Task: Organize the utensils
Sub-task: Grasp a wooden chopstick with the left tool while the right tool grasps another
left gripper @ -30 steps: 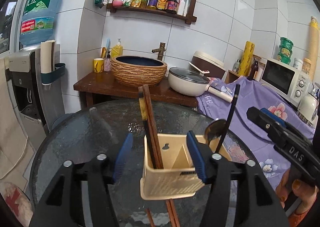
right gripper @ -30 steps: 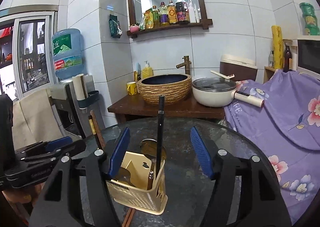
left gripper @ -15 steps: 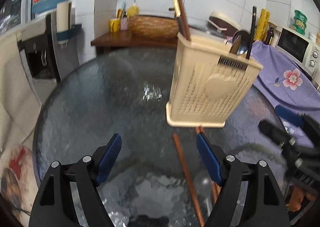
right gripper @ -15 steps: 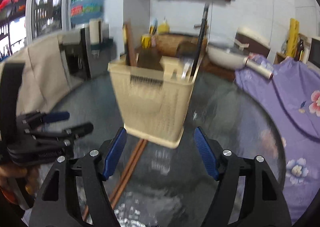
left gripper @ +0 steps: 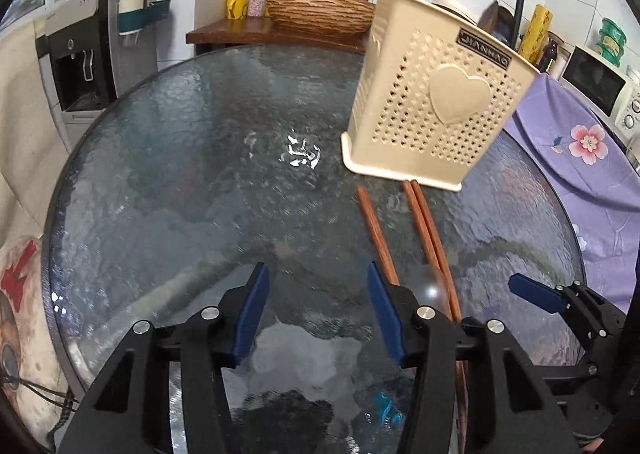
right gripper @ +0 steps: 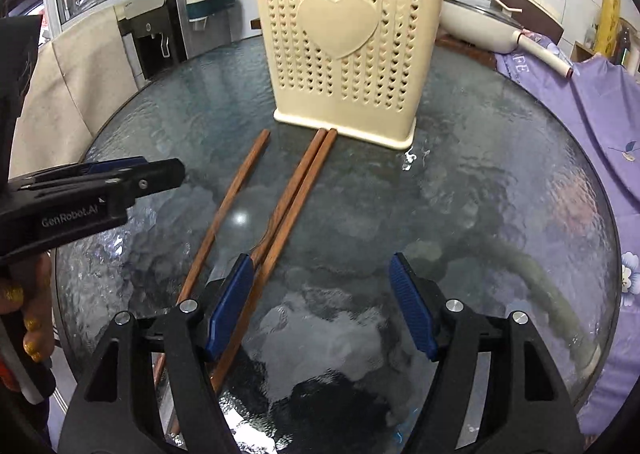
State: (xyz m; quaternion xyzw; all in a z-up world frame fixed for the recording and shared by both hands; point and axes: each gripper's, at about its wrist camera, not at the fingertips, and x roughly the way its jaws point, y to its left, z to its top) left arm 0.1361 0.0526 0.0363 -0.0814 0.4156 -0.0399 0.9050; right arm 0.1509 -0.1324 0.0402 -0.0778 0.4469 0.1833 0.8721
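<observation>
A cream perforated utensil holder with a heart on its side stands on the round glass table. Chopsticks, a spoon and a dark utensil stick out of its top. Three brown wooden chopsticks lie flat on the glass in front of it, one apart from a touching pair. My left gripper is open and empty just left of them. My right gripper is open and empty, its left finger over the pair's near ends.
A water dispenser stands left of the table. A wooden counter with a woven basin and a white pan is behind. A purple flowered cloth and a microwave are on the right.
Both grippers have pulled back and lowered toward the table's near side. The holder now looks farther off and the chopsticks lying on the glass are in full view.
</observation>
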